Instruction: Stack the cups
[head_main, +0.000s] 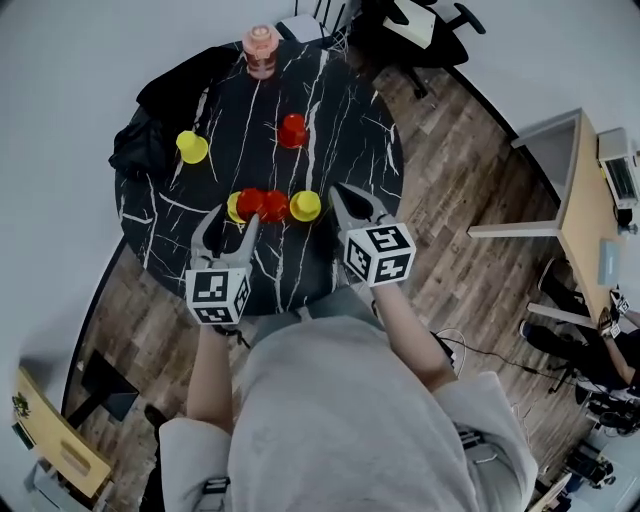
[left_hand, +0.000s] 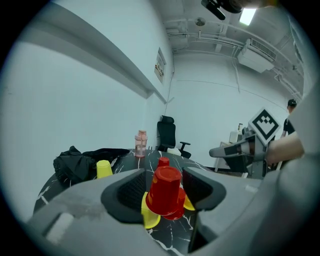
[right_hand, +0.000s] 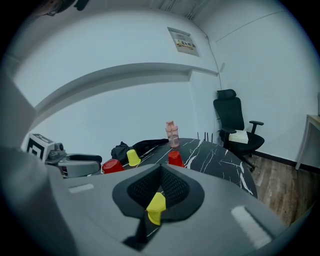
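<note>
Four cups cluster at the table's near middle: a yellow cup (head_main: 234, 208), two touching red cups (head_main: 250, 203) (head_main: 274, 206), and a yellow cup (head_main: 305, 205). In the left gripper view an upturned red cup (left_hand: 165, 192) leans tilted on the other red one, between the jaws of my left gripper (left_hand: 162, 175) (head_main: 232, 222). The jaws stand wide and open, with no clear press on it. My right gripper (head_main: 338, 192) (right_hand: 161, 170) is shut and empty, just right of the yellow cup (right_hand: 156, 207). A lone red cup (head_main: 292, 130) and a lone yellow cup (head_main: 192, 147) stand farther back.
A pink bottle (head_main: 261, 50) stands at the far edge of the round black marble table (head_main: 350, 110). Black cloth (head_main: 140, 140) is draped over the table's left edge. An office chair (head_main: 420, 25) and a wooden desk (head_main: 585, 200) stand beyond, on the wood floor.
</note>
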